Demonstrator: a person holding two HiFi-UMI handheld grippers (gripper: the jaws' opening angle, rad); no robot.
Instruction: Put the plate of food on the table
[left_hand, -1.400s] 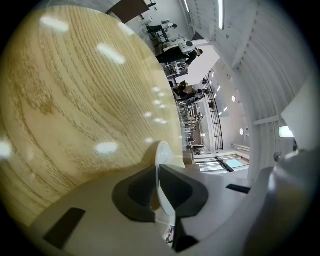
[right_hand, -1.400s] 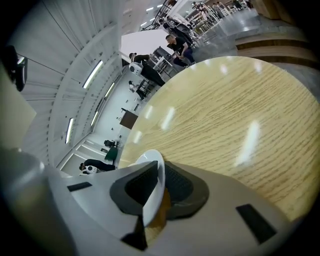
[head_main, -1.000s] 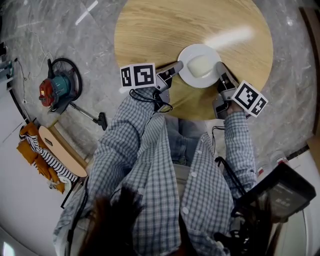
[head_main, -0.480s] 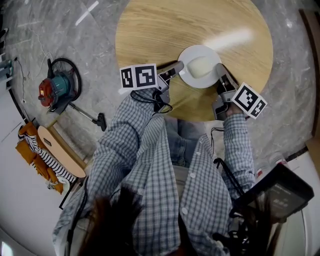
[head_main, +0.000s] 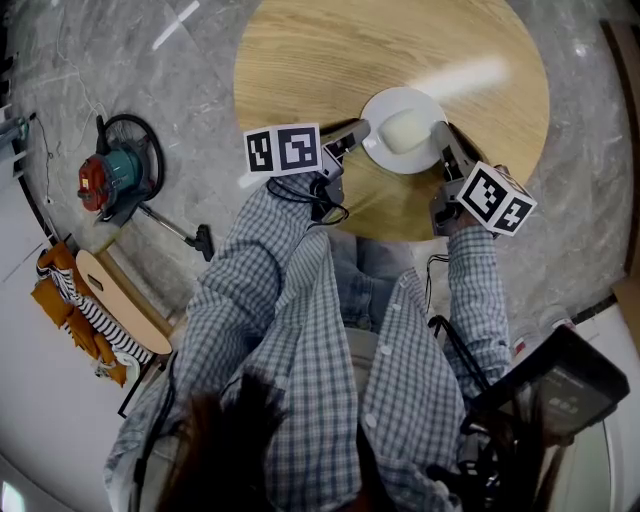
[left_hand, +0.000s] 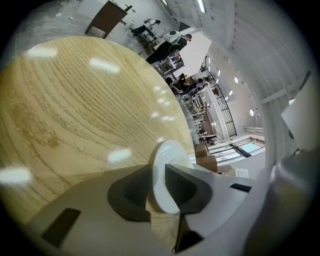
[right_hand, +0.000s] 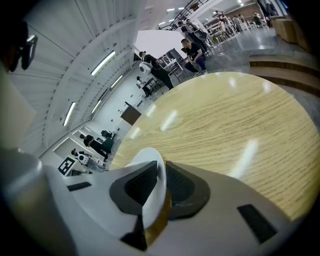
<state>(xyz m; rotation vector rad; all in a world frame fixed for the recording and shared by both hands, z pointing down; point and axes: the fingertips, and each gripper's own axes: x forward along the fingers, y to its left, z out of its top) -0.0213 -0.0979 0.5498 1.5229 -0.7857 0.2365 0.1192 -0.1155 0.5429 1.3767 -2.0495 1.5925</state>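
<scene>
Left tongs (head_main: 357, 129) clamped on left rim of the round white plate (head_main: 398, 96), rim pinched betw. both jaws. Right tongs (head_main: 442, 132) clamped on the opposite, right rim the same way. Plate sits betw. the two tongs w/ a pale, whitish lump of food (head_main: 405, 130) at its centre. It's over the near part of the round light-wood worktop (head_main: 320, 60), close to the edge nearest the person; can't tell if it touches the wood. Red-and-teal vacuum cleaner (head_main: 110, 180) on the grey marble floor (head_main: 120, 60), well apart, left of worktop.
</scene>
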